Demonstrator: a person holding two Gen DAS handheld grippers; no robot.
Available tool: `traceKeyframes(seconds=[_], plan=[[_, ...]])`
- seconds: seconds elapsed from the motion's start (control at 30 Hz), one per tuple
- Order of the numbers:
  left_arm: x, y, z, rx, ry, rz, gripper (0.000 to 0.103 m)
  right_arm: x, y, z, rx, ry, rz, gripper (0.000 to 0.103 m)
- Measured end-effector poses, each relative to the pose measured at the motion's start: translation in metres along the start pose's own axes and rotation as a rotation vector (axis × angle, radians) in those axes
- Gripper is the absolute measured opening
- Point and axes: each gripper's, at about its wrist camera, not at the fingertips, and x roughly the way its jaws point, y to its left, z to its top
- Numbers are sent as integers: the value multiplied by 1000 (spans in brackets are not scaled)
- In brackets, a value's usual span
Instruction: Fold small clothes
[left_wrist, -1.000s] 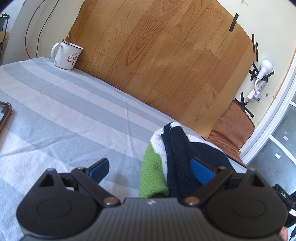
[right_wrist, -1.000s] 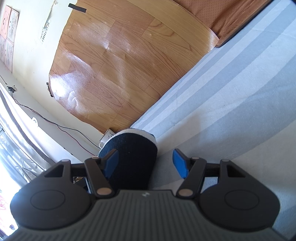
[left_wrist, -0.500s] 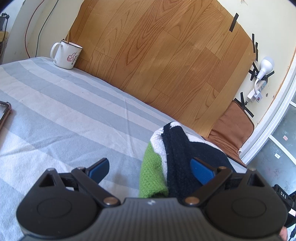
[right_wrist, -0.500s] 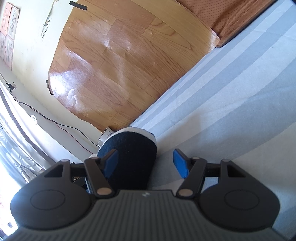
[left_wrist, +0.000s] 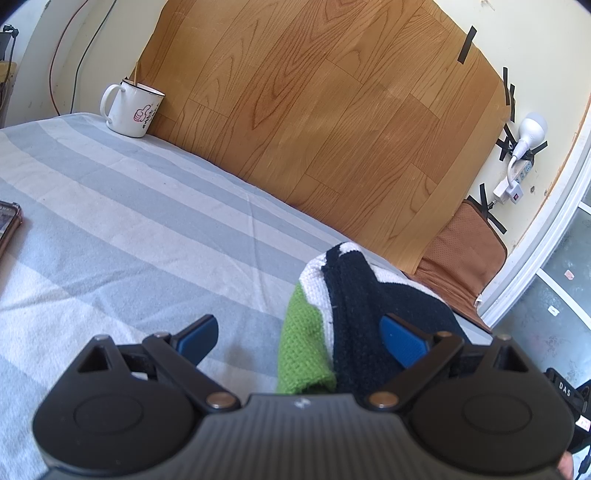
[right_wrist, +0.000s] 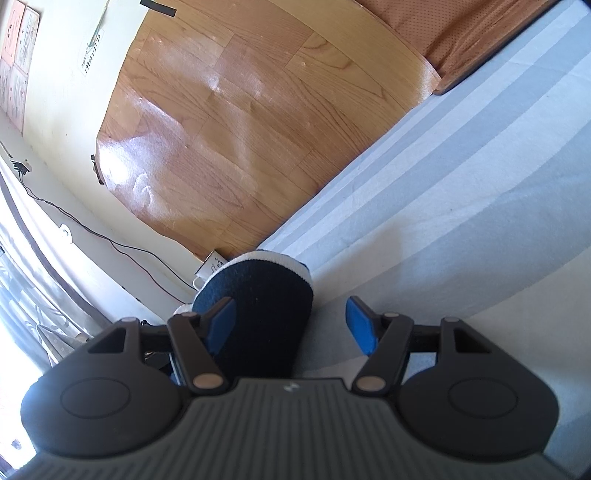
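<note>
Garment: a knit piece (left_wrist: 354, 317), black with white and green, lies bunched on the striped sheet (left_wrist: 147, 229), between the spread fingers of the left gripper (left_wrist: 301, 338), toward its right pad; jaws wide, nothing gripped; right gripper (right_wrist: 291, 321) likewise wide open, the knit's dark end (right_wrist: 266, 306) nearer its left pad; folding looks barely begun or between folds, I cannot tell which; ahead of the left gripper, wood-grain panel (left_wrist: 332, 110) on the wall; enamel mug (left_wrist: 133, 109) far ahead-left.

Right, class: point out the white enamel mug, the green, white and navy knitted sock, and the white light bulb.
white enamel mug (left_wrist: 130, 110), left wrist view, on its side wall.
green, white and navy knitted sock (left_wrist: 303, 339), left wrist view, on its green part.
white light bulb (left_wrist: 532, 130), left wrist view, on its globe.
</note>
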Motion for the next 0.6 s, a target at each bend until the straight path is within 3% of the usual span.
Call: traceKeyframes(seconds=[0.6], plan=[[1,-1,-2,-15,4,-9,97,-1,-1,1,5,-1,5,69]])
